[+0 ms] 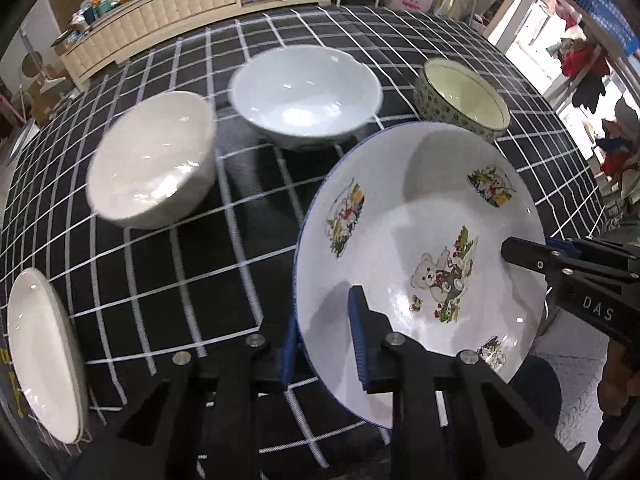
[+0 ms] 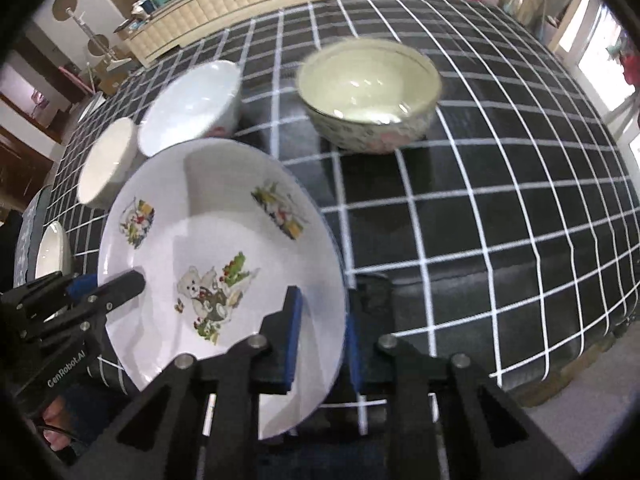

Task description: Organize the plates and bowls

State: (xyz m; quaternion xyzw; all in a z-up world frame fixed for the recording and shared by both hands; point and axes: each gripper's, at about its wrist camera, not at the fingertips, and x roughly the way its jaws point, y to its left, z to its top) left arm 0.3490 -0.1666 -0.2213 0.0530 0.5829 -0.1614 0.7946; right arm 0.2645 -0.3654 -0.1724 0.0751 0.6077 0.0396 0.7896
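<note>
Over the cloth, bear plate [image 1: 420, 216] tilts (rim clamped both sides).

**Two black handheld grippers with blue pads**

The left gripper [image 1: 324, 336] is a black plastic linkage of angular struts with triangular cut-outs, joined by round silver pivot pins. Its fingers [image 1: 362, 340] carry ribbed blue pads. The right gripper [image 2: 320, 340] matches it: black struts, silver pins, blue-faced fingers [image 2: 294, 332]. White lettering marks the black housings, "DAS" on one, "GenRobot.AI" on the other.

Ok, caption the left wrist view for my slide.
Both grippers, left gripper and right gripper, clamp opposite rims of the white bear-print plate above the black checked tablecloth.
</note>
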